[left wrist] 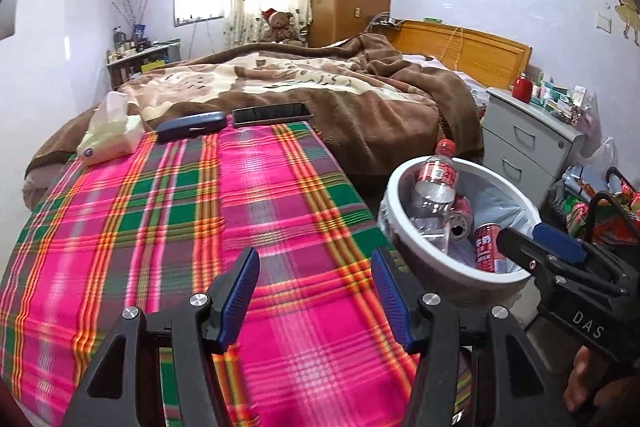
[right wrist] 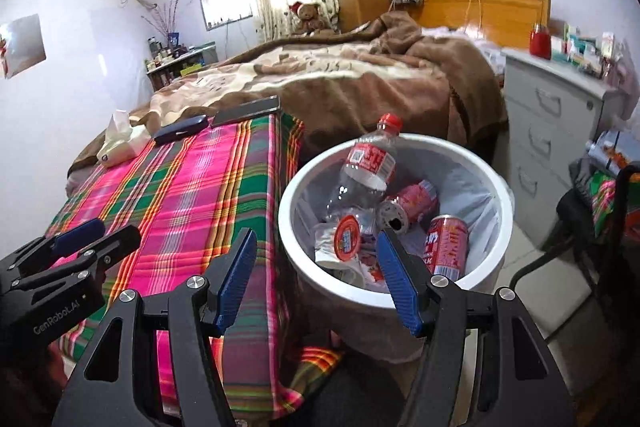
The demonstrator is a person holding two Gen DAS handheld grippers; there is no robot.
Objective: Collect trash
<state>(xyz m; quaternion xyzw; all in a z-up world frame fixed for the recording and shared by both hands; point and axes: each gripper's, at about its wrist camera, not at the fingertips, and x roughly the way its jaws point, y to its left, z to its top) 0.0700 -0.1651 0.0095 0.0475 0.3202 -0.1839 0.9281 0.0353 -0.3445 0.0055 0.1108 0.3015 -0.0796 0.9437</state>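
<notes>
While both jaws gape empty, trash (right wrist: 372, 163) fills the bin (right wrist: 496, 255) beyond

I see a woven plaid cloth (left wrist: 180, 227), a fuzzy brown blanket (left wrist: 360, 115), a clear glossy plastic bottle (right wrist: 366, 167) (crumpled), shiny metal cans (right wrist: 446, 245), and a smooth white plastic bin (right wrist: 502, 227).

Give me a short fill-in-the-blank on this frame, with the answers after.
1. The bottle stands in the ___.
2. Both the left gripper and the right gripper are ___.
3. The tissue pack lies on the plaid ___.
Answers: bin; open; cloth
</notes>
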